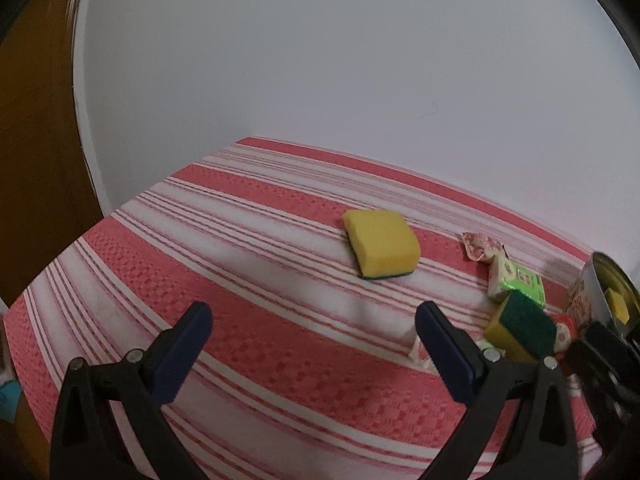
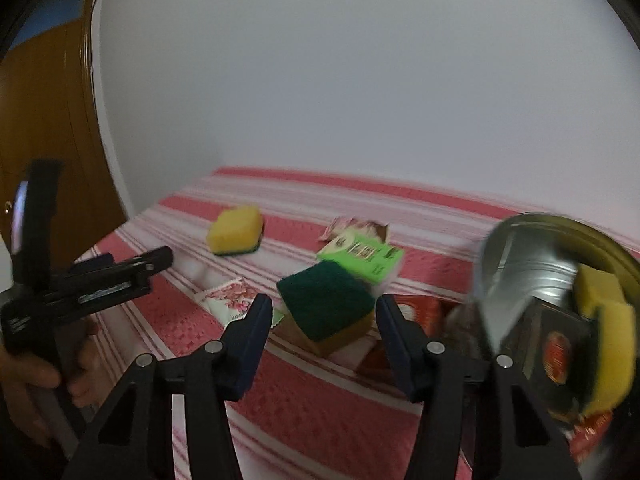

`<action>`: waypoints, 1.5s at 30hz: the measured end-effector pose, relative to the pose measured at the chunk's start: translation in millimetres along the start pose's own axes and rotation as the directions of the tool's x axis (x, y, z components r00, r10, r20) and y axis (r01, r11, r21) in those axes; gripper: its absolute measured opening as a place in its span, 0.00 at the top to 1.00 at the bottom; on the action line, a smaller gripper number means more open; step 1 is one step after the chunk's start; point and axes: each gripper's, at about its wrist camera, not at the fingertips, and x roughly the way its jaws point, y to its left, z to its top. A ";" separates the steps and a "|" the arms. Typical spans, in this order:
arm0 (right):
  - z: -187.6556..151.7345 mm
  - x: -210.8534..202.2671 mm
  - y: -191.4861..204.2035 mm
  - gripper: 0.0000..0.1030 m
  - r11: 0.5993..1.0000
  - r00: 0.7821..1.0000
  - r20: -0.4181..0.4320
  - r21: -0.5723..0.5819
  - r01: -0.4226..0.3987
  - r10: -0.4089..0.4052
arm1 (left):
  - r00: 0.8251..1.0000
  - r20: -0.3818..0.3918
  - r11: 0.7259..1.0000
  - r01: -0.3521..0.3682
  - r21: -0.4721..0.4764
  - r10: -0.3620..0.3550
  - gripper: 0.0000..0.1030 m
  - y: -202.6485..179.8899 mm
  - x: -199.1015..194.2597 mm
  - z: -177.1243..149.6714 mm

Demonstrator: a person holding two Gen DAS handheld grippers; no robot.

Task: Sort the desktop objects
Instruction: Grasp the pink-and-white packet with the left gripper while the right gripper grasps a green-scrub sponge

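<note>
A yellow sponge [image 1: 382,245] with a green underside lies on the red-and-white striped cloth ahead of my open, empty left gripper [image 1: 312,316]; it also shows in the right wrist view [image 2: 236,235]. A second sponge [image 2: 326,304], green side up, sits tilted just ahead of and between the fingers of my open right gripper [image 2: 324,312], not touched; it shows in the left wrist view [image 1: 522,330]. A green-and-white packet [image 2: 360,255] and pink floral packets [image 2: 230,294] lie around it. A metal tin [image 2: 520,264] at the right holds yellow sponges [image 2: 604,312].
The left gripper's body and the hand holding it [image 2: 80,280] are at the left of the right wrist view. A red packet [image 2: 416,312] lies beside the tin. A white wall runs behind the table; a wooden door [image 1: 36,160] stands left.
</note>
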 end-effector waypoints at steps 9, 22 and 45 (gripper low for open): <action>14.6 62.9 -13.6 0.36 1.000 0.985 -0.175 -0.024 -0.007 0.003 | 0.999 -0.029 0.999 0.041 0.027 -0.040 0.01 9.6 0.3 4.4; 14.8 65.9 1.4 0.42 0.992 0.979 -0.202 -0.117 -0.054 0.029 | 0.997 -0.047 0.994 0.060 0.087 -0.056 0.01 -2.8 -1.2 3.7; 11.9 -41.3 -40.4 0.42 0.991 0.949 0.287 0.041 0.124 -0.130 | 0.955 -0.275 0.947 0.184 0.265 -0.109 0.21 -99.0 51.3 -7.2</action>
